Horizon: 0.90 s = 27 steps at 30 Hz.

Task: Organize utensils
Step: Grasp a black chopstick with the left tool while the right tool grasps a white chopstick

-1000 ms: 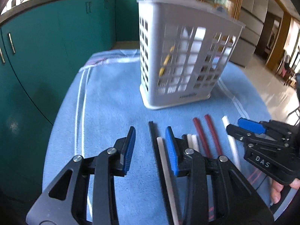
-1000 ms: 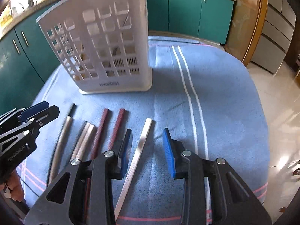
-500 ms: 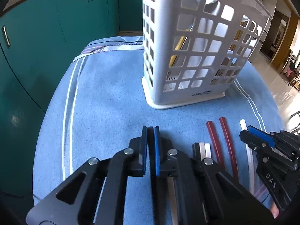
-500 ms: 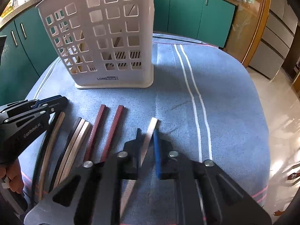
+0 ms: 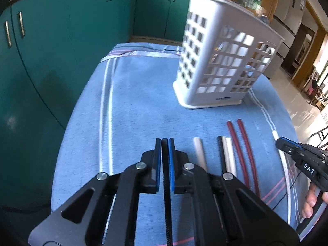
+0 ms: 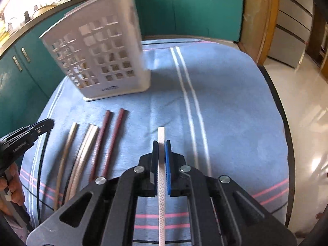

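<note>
A white lattice utensil basket (image 5: 221, 61) stands upright on the blue cloth; it also shows in the right wrist view (image 6: 102, 61). My left gripper (image 5: 164, 143) is shut on a black chopstick (image 5: 166, 194) and holds it above the cloth. My right gripper (image 6: 162, 145) is shut on a white chopstick (image 6: 161, 194), also lifted. On the cloth between them lie a beige chopstick (image 5: 198, 151), a black and white bundle (image 5: 226, 155) and two dark red chopsticks (image 5: 244, 153).
The table has a blue cloth (image 5: 133, 102) with white stripes (image 6: 188, 102) and pink stripes near the front edge. Teal cabinets (image 5: 61, 30) stand to the left and behind. The tiled floor (image 6: 303, 102) lies to the right.
Both grippers, shut on their chopsticks half a second ago, have lifted them and drawn back from the basket. A second ago both were open.
</note>
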Each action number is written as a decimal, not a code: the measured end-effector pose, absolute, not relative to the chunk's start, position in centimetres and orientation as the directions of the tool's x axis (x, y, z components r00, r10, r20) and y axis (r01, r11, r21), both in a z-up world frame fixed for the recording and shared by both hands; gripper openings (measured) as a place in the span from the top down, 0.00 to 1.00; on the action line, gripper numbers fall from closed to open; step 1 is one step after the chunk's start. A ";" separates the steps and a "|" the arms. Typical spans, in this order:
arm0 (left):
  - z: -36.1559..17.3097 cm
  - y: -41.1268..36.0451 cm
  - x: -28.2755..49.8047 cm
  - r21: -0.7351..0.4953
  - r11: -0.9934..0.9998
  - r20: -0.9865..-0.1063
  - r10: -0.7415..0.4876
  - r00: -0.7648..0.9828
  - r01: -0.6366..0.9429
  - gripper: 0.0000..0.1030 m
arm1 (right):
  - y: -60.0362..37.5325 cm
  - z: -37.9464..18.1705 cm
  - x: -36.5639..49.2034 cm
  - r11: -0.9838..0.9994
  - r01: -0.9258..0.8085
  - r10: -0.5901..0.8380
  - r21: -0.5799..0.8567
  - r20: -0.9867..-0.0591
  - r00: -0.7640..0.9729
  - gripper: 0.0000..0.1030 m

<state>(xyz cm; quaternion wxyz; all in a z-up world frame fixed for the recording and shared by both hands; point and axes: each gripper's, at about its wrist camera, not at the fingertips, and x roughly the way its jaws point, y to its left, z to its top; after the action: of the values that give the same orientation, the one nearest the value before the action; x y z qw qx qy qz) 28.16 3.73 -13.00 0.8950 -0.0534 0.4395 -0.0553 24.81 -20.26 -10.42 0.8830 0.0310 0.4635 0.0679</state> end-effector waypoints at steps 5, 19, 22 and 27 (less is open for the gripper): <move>-13.1 4.4 27.9 -0.133 0.990 -0.783 -0.126 0.609 0.034 0.76 | -21.3 -10.5 24.8 0.992 -0.059 0.125 0.110 -0.823 0.555 0.81; -14.7 1.9 28.3 -0.002 0.995 -0.835 -0.058 0.546 0.103 0.62 | -20.0 -11.9 25.8 0.996 -0.085 0.036 -0.009 -0.860 0.509 0.75; -14.7 1.7 28.4 0.014 0.994 -0.837 -0.047 0.545 0.106 0.62 | -19.9 -11.8 25.9 0.996 -0.093 0.036 -0.013 -0.860 0.509 0.75; -14.7 1.2 28.4 0.023 0.995 -0.833 -0.033 0.553 0.094 0.62 | -19.8 -11.9 25.9 0.995 -0.101 0.042 -0.012 -0.856 0.515 0.75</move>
<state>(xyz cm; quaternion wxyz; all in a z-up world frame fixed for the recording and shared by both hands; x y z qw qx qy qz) 28.39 1.24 -14.71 0.8806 0.0326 0.4714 -0.0361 25.92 -19.79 -11.87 0.8697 -0.0299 0.4909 0.0410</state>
